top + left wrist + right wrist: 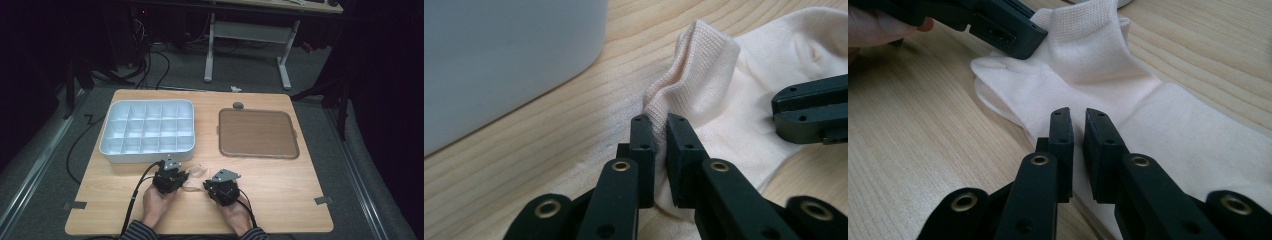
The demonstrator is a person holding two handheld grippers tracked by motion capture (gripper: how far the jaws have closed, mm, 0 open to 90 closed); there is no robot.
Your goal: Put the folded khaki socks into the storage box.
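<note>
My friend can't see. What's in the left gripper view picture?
Two black fingers of the left gripper pinch the ribbed cuff of a cream sock lying on a wooden table. A pale bin stands at the left, and the other gripper reaches in from the right.

Room: dim. Wooden desk (280, 200) on grey carpet floor (370, 165); far, white-legged table (250, 30); black cables (150, 65) far left.

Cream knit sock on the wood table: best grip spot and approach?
Take the cream knit sock at its ribbed cuff, which stands up in a raised fold, probably easier to pinch than the flat foot. Come in low along the wooden table from the person's side. The left gripper is shut on that fold; the right gripper pinches mid-sock.
</note>
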